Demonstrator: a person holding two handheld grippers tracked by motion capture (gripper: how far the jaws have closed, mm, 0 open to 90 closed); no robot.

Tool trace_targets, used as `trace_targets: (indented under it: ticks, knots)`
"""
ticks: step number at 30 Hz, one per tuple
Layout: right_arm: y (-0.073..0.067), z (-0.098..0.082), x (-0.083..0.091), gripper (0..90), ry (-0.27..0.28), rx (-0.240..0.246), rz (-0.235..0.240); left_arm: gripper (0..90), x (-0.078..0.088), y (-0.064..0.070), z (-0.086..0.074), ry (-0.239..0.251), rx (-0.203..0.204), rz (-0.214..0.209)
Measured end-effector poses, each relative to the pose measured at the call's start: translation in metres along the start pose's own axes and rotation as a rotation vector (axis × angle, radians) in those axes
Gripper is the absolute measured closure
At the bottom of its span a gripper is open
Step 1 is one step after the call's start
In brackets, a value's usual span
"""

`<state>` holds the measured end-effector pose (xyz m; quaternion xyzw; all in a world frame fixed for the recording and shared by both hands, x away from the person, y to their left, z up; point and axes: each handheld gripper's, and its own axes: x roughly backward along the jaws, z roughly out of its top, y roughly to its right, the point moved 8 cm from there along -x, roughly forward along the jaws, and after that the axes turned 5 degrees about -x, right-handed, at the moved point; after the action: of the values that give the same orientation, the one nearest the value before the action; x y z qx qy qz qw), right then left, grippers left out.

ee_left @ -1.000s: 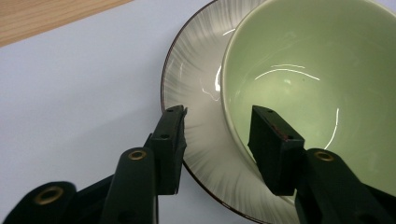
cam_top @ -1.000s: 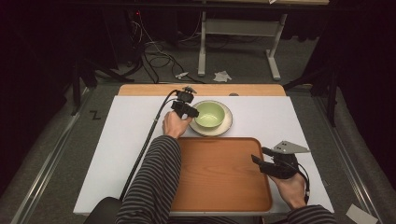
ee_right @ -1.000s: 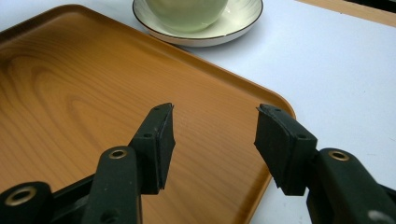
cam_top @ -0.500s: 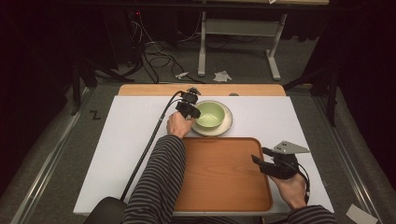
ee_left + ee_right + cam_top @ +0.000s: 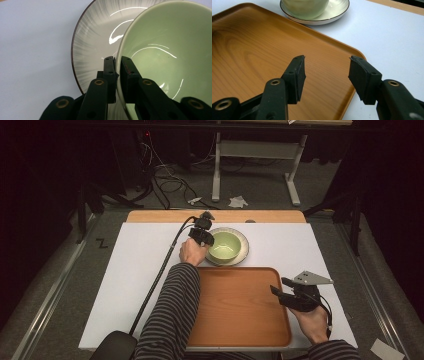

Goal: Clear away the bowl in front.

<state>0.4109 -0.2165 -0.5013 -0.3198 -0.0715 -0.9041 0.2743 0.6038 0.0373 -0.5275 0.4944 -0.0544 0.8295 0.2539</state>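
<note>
Since the earlier frames, the left gripper (image 5: 204, 236) has closed its jaws onto the near-left rim of the green bowl (image 5: 224, 246), with the hand itself hardly shifting at the bowl's left side. From the left gripper view, the bowl's thin wall sits between the two black pads (image 5: 110, 75), one outside and one inside the rim, pinching it. That bowl stands on a grey-streaked plate (image 5: 242, 253) with a dark edge, on the white table top (image 5: 140, 285) just beyond the far edge of the wooden tray (image 5: 235, 310). Over the tray's right edge, the right gripper (image 5: 278, 286) hovers in the person's right hand (image 5: 312, 322), unchanged, its jaws spread wide with nothing between them; the right gripper view looks across the bare tray toward the plate and bowl. A striped sleeve (image 5: 170, 320) lies along the tray's left side.
</note>
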Motion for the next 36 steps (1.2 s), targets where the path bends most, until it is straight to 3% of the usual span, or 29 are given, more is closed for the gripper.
trace_targets:
  ticks: [7, 16, 24, 33, 36]
  knots:
    - [0.0, 0.0, 0.0, 48.7, -0.001, -0.003, 0.0, 84.8, 0.002, 0.001, 0.001, 0.003, -0.011, -0.022]
    - [0.001, -0.001, -0.002, 48.7, -0.007, -0.001, 0.0, 84.9, 0.008, 0.0, 0.0, 0.014, -0.046, -0.008]
    - [0.002, -0.002, -0.002, 48.7, -0.012, -0.001, -0.001, 84.9, 0.028, -0.001, 0.005, 0.046, -0.045, -0.02]
    - [0.003, -0.002, -0.004, 48.5, -0.02, 0.0, -0.01, 84.9, 0.051, 0.002, 0.005, 0.066, -0.089, -0.042]
    - [0.003, -0.003, -0.004, 48.5, -0.021, -0.001, -0.012, 84.9, 0.059, 0.005, 0.005, 0.083, -0.117, -0.03]
